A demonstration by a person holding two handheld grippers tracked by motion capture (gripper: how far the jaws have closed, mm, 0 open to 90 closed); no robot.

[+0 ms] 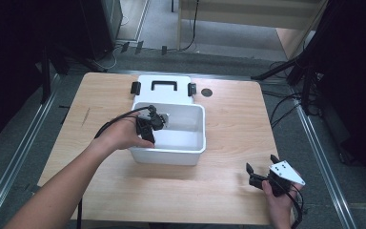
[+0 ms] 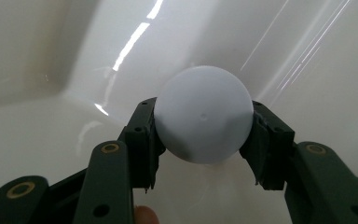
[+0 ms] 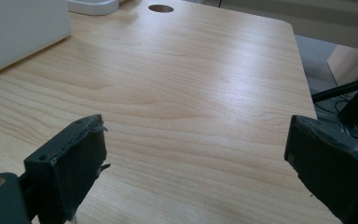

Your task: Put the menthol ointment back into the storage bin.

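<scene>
At five o'clock on the table (image 1: 228,119), near the front edge: right gripper (image 1: 262,172) idle in the hand, jaws spread wide with nothing between them, bare wood ahead in the right gripper view (image 3: 193,144). No part in the work, judging by that.

Farther in, toward the middle at about eleven o'clock from that gripper: left gripper (image 1: 148,125) reached down over the near left rim of the white bin (image 1: 190,150). Seen along its jaws, pinched on a white ball (image 2: 204,114), one pad on each side, the glossy inside of the bin close behind.

Ball either just grasped or about to be let go; impossible to tell which, or whether lifted off the bottom.

Farthest back, at twelve o'clock: white lid (image 1: 164,89) lying flat behind the bin, already off, closing presumably left to do.
</scene>
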